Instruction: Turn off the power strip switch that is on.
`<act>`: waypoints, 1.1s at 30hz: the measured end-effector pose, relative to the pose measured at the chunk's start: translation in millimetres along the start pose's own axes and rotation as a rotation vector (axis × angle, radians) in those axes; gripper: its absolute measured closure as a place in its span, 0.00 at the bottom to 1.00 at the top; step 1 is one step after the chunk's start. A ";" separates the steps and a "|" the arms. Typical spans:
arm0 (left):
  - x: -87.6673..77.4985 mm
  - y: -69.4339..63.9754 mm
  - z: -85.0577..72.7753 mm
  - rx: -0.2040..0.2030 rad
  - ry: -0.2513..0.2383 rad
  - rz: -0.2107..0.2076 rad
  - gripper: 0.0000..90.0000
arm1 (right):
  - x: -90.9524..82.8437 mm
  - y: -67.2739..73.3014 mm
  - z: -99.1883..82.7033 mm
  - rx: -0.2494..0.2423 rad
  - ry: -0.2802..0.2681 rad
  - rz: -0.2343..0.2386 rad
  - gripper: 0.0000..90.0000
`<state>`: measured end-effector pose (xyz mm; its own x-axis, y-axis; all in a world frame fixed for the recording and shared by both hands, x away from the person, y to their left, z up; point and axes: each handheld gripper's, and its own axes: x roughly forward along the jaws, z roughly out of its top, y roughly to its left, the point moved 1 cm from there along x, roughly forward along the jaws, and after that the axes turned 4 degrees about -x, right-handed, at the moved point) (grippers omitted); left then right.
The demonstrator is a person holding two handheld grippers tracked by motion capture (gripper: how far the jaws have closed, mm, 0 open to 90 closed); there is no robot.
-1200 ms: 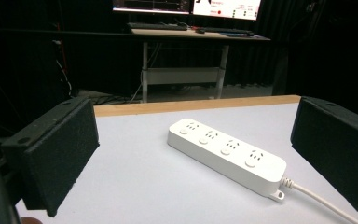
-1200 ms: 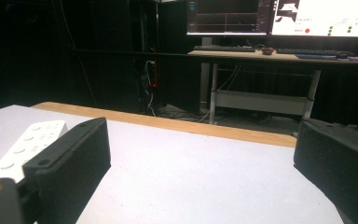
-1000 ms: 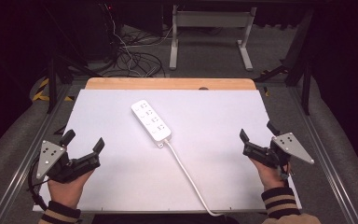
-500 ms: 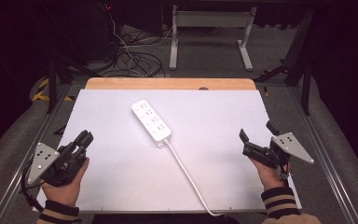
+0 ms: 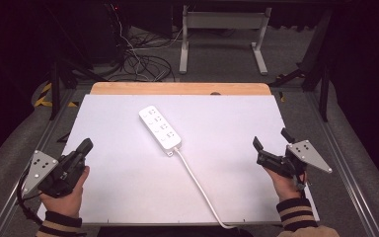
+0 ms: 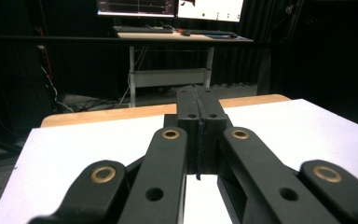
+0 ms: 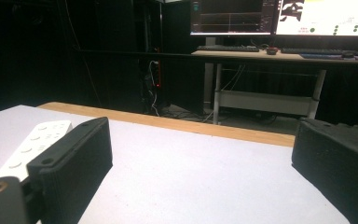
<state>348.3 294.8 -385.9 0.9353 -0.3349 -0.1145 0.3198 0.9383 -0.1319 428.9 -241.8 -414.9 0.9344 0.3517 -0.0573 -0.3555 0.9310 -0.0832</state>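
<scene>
You are holding the left tongs [image 5: 85,146] at the lower left of the high view, over the near left corner of the bench [image 5: 128,197]. Their two black jaws are pressed tight together with nothing between them. You are holding the right tongs [image 5: 271,143] at the lower right, and their jaws are spread wide and empty.

The white power strip [image 5: 160,130] is lying flat a little above the middle of the picture, well apart from both tongs. Its white cord [image 5: 197,185] is running down toward you and off the near edge of the bench.

Here is what could go wrong. If you are reaching in with the left tongs pressed together like this, they are going to bump the strip and push it away, not grab it. The strip is flat and smooth, so it may slide or spin if you are pinching just one corner. The cord is lying between your hands, so a sleeve or a jaw may catch it and drag the strip along.

Some things are hard to see. The cord's far end is cut off at the bottom edge, so I cannot tell if it is plugged in. In the right gripper view the left jaw is covering part of the strip [image 7: 37,140]. Far back, the floor cables [image 5: 138,64] are fading into the dark.
</scene>
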 end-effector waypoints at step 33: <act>64.9 -31.6 42.5 0.057 0.069 -0.091 1.00 | -2.1 -1.5 -1.5 0.012 0.023 -0.005 0.06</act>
<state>405.3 247.1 -347.3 0.8901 -0.4218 -0.1724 0.4125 0.9066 -0.0888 427.4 -244.1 -416.2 0.9352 0.3450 -0.0794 -0.3505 0.9339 -0.0711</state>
